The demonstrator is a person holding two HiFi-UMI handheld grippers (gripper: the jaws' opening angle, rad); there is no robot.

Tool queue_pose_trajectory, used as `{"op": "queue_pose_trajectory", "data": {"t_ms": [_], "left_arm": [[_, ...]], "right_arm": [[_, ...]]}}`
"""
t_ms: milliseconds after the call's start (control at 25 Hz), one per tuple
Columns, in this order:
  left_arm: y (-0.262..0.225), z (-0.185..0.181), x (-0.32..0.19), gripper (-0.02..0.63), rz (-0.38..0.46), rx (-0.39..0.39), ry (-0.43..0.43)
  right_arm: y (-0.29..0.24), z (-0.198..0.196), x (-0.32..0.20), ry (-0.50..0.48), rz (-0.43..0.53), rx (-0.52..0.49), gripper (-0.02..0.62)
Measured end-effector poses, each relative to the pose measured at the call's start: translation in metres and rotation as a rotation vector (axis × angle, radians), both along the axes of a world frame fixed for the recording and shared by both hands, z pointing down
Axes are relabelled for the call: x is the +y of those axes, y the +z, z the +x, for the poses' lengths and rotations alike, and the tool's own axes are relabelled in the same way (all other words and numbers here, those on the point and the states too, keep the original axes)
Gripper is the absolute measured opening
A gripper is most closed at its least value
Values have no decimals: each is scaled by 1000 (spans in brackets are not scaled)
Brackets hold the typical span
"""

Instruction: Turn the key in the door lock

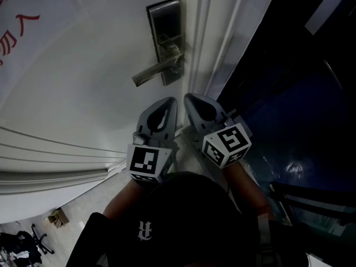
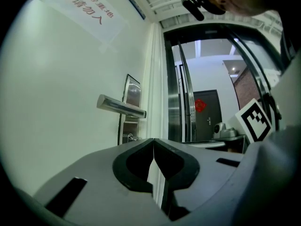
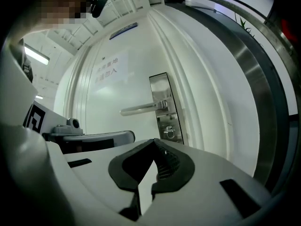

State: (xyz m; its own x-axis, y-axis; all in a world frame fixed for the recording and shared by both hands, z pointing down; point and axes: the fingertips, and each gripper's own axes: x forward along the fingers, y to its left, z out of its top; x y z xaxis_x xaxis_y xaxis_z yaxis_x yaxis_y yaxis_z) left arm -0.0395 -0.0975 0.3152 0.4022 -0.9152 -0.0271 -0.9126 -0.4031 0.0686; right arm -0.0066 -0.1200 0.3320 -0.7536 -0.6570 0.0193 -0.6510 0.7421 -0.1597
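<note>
Our left gripper (image 2: 153, 141) and right gripper (image 3: 154, 142) are pinched together, empty; we should part the right, square it on the small silver key (image 3: 170, 132), then twist.

I see a red-lettered paper sign (image 2: 89, 13) high to the left of my left gripper (image 2: 153, 141), a dark door (image 2: 207, 121) with a red ornament (image 2: 200, 105) far ahead on its right, a cardboard box (image 1: 57, 217) and chair (image 1: 22, 245) on the floor below

The door (image 1: 83, 65) is white; its lock plate (image 1: 165, 21) and handle (image 1: 153, 71) are silver-grey. The left gripper (image 1: 168, 101) and right gripper (image 1: 190, 97) are pale grey, their cubes (image 1: 147, 163) patterned in black-and-white squares. The sign (image 2: 89, 11) bears red characters.
</note>
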Motion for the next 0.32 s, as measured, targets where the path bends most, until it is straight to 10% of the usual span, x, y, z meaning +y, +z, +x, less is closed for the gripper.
{"op": "queue_pose_trajectory", "data": {"t_ms": [320], "left_arm": [[-3, -5, -4, 6, 14, 4, 3]], "right_arm": [[-5, -3, -4, 9, 7, -12, 15]]}}
